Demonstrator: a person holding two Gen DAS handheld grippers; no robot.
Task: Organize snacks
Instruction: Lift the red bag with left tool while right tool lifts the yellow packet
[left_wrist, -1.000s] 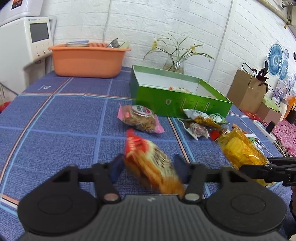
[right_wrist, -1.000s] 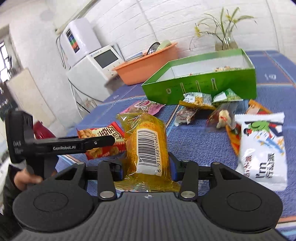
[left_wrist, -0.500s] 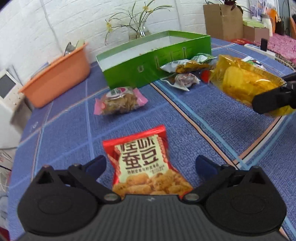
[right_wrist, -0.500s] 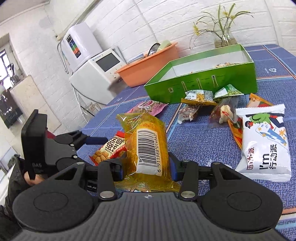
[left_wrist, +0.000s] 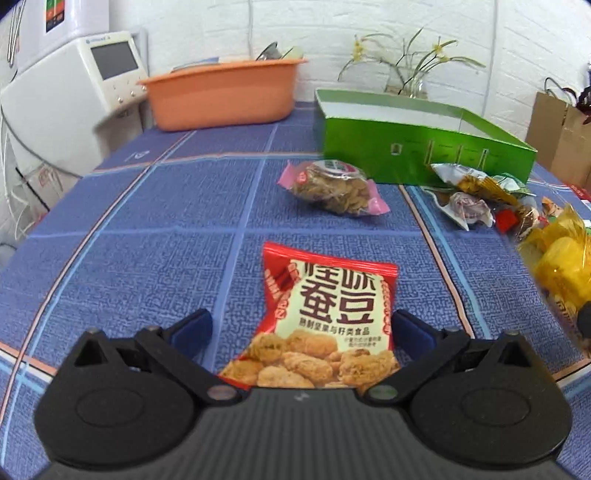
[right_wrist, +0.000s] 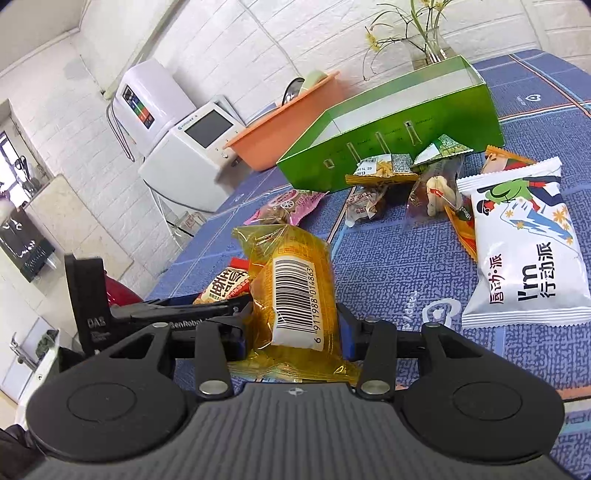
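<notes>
Straddling 1 red packet (left_wrist: 325, 314), left claw (left_wrist: 301, 328) gapes; right claw (right_wrist: 295, 328) clamps 1 yellow packet (right_wrist: 291, 295).

Box (left_wrist: 413, 162) behind scattered snack packets (left_wrist: 334, 186), basin (left_wrist: 221, 98) left of box, all on table (left_wrist: 147, 229)

A red and cream bag (left_wrist: 325, 317), a yellow packet (right_wrist: 295, 295) with a white barcode label, and a pink packet (left_wrist: 332, 186) lie on blue-checked cloth (left_wrist: 147, 229) near a green box (left_wrist: 413, 147) and orange tub (left_wrist: 221, 96).
</notes>
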